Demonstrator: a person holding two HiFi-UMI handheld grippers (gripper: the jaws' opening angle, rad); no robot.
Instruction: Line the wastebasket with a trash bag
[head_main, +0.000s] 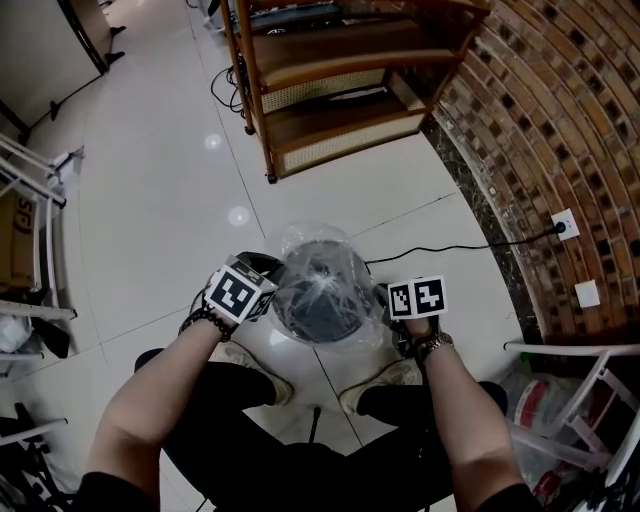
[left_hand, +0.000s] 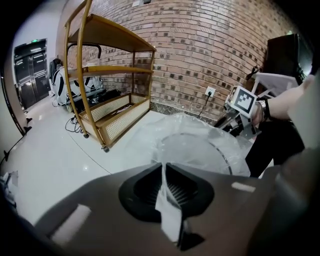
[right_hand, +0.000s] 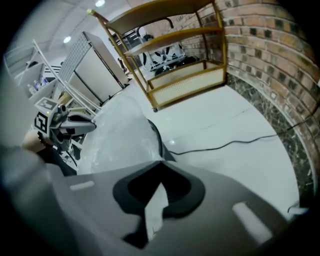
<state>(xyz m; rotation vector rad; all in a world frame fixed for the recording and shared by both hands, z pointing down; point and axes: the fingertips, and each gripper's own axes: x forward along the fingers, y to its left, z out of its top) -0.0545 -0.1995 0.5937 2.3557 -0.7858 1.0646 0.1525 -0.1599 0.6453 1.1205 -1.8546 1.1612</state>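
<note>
Your left hand-held gripper (left_hand: 163, 167) sits at the left rim of the wastebasket (head_main: 322, 305). Its jaws are closed on a strip of clear film from the trash bag (head_main: 318, 240). The wastebasket is dark and round and stands on the pale tiled floor (head_main: 150, 200), just ahead of your feet. The bag is draped over the opening, with loose film bulging above the far rim. Your right hand-held gripper (right_hand: 160, 163) is at the right rim. Its jaws are closed with a pale strip of bag film between them. A black cable (head_main: 450, 248) runs right to the brick wall (head_main: 560, 120).
</note>
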